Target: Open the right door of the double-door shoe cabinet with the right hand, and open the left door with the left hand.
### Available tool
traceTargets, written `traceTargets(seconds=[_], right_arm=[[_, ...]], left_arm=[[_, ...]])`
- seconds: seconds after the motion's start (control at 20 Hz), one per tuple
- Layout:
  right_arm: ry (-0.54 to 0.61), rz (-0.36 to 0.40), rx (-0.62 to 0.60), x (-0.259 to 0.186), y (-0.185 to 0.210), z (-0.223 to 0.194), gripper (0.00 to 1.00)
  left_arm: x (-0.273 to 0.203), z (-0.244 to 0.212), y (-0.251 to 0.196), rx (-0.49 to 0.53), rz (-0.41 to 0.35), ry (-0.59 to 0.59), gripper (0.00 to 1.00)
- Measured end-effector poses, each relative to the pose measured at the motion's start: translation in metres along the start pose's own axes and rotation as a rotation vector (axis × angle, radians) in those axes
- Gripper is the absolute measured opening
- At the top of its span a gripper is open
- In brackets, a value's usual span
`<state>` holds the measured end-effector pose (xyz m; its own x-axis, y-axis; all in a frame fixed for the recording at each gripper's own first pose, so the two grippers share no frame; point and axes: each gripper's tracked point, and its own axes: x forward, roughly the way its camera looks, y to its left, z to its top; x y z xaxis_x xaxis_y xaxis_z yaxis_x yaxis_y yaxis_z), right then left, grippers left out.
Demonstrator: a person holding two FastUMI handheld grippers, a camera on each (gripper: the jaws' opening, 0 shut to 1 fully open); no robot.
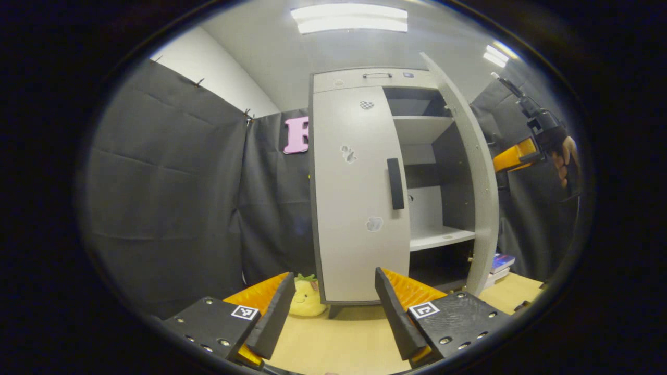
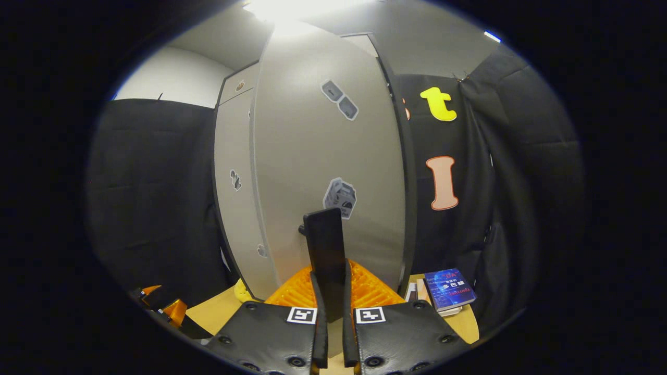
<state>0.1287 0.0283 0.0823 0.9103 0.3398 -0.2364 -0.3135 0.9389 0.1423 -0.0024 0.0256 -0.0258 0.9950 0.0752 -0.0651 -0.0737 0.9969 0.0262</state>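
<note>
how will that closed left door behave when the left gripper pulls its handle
The left door looks like a stiff flat panel, so it should probably swing on its hinges like the open right door rather than flex. Its handle is a slim upright bar, possibly slippery unless the jaws close squarely.

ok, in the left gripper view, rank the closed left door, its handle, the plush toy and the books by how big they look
Largest to smallest:
1. left door
2. plush toy, partly hidden behind the left claw
3. handle and books: they look about alike, and the books are partly hidden by the open right door, so unranked.
</note>
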Motion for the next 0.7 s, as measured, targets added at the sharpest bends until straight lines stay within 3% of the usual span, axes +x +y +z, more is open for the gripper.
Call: traceTargets(seconds=[0.2, 0.25, 0.3, 0.35, 0.4, 0.65, 0.7], right_arm=[[-0.001, -0.024, -0.017, -0.013, -0.025, 0.002, 0.13], [-0.001, -0.032, -0.022, -0.015, -0.029, 0.002, 0.09], [-0.001, -0.042, -0.025, -0.018, -0.035, 0.002, 0.12], [-0.002, -0.050, -0.030, -0.019, -0.040, 0.003, 0.08], [-0.002, -0.057, -0.036, -0.020, -0.045, 0.003, 0.12], [-0.019, -0.115, -0.060, -0.023, -0.079, 0.006, 0.12], [-0.025, -0.130, -0.059, -0.024, -0.087, 0.007, 0.07]], left_arm=[[0.004, -0.002, -0.018, -0.009, -0.028, -0.003, 0.89], [0.007, -0.003, -0.022, -0.009, -0.034, 0.003, 0.89], [0.009, -0.005, -0.027, -0.011, -0.039, 0.010, 0.89], [0.010, -0.005, -0.030, -0.017, -0.045, 0.013, 0.89], [0.010, -0.007, -0.034, -0.021, -0.052, 0.016, 0.89], [0.011, -0.007, -0.043, -0.009, -0.061, 0.017, 0.89], [0.012, -0.006, -0.044, -0.008, -0.062, 0.013, 0.89]])
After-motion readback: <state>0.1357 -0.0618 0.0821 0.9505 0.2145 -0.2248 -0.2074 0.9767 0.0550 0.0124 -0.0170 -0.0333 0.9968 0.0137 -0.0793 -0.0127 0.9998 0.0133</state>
